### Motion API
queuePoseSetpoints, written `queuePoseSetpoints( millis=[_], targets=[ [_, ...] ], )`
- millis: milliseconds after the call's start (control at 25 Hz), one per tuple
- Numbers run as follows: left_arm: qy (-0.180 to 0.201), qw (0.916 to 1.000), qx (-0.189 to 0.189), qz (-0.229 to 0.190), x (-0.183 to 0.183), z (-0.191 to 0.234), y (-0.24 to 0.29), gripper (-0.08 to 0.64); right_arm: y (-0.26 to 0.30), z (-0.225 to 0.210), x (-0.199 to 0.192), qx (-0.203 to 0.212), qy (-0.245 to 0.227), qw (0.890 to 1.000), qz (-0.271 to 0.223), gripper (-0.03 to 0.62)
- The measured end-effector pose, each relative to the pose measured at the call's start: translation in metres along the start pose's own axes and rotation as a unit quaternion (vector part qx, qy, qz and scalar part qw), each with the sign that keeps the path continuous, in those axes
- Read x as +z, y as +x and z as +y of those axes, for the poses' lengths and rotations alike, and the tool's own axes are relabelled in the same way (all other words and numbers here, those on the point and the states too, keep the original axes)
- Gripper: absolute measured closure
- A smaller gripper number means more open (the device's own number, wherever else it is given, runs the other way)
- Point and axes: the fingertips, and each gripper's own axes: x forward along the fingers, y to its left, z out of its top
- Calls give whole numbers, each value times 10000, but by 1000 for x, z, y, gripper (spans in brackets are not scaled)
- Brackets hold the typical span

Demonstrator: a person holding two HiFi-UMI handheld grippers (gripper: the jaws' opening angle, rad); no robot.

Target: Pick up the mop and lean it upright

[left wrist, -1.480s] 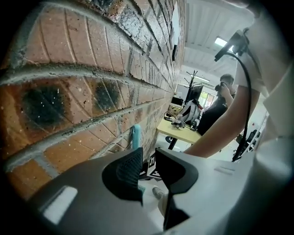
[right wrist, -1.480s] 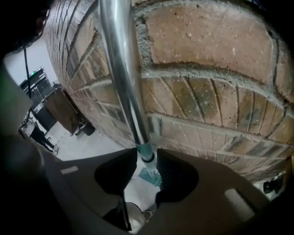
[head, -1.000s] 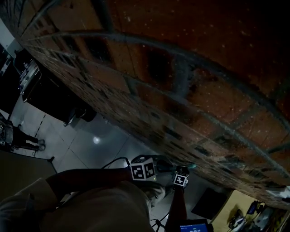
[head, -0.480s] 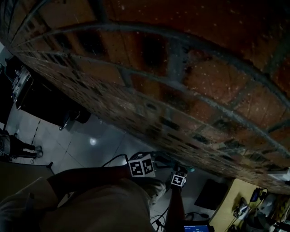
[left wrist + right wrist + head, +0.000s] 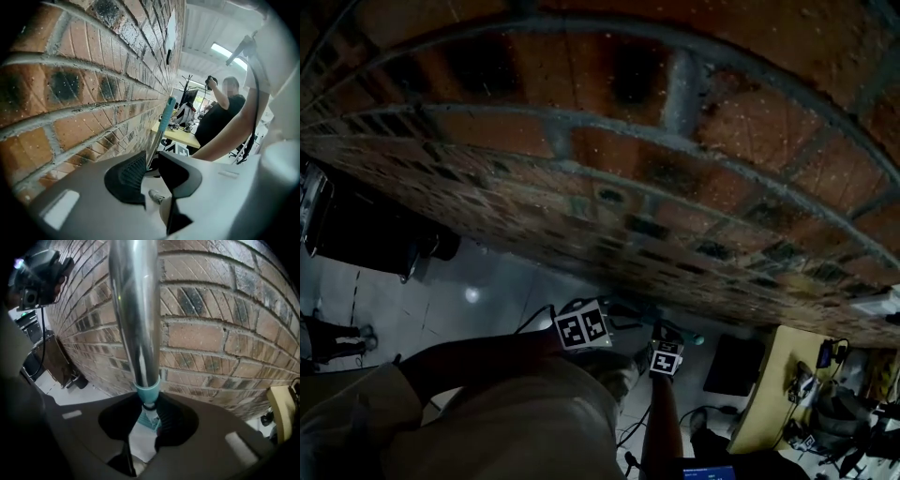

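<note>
Between the jaws of the left gripper [image 5: 151,163], low in the centre of its view, the mop [image 5: 157,133] was clamped by its thin metal pole. From that grip the pole ran up the frame, leaning slightly right, to a teal sleeve [image 5: 168,110], so its long axis lay nearly along the gripper's line of sight, close beside the brick wall [image 5: 70,93] filling the left. Low in the centre of the right gripper view, the right gripper [image 5: 146,422] grasped the same pole; its jaws had just been closing, and a teal collar [image 5: 147,391] sat at their upper edge. That pole stood top to bottom in the frame, broad at the top edge and narrowing downward, pointing at pale floor [image 5: 70,397]. Farther off, right of centre in the left gripper view, stood a yellow desk [image 5: 180,137] and a person [image 5: 220,117] in black.
</note>
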Motion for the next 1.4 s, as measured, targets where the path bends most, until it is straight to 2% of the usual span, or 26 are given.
queuePoseSetpoints(
  millis=[360, 600, 840, 1160, 1400],
  targets=[
    [161, 9993, -340, 25, -13, -6, -19, 459, -50, 16, 11, -444, 250, 9983, -277, 489],
    [149, 9991, -386, -35, -12, -5, -31, 459, -81, 22, 22, -572, 546, 9956, -512, 490],
    [385, 9970, -660, -123, -3, -15, -33, 460, -125, 26, 46, -830, 862, 9884, -938, 491],
    [574, 9941, -836, -381, 17, -29, -46, 463, -181, 32, 80, -1084, 906, 9806, -1358, 491],
    [493, 9935, -849, -577, 38, -32, -51, 462, -217, 32, 92, -1113, 844, 9789, -1494, 491]
  ],
)
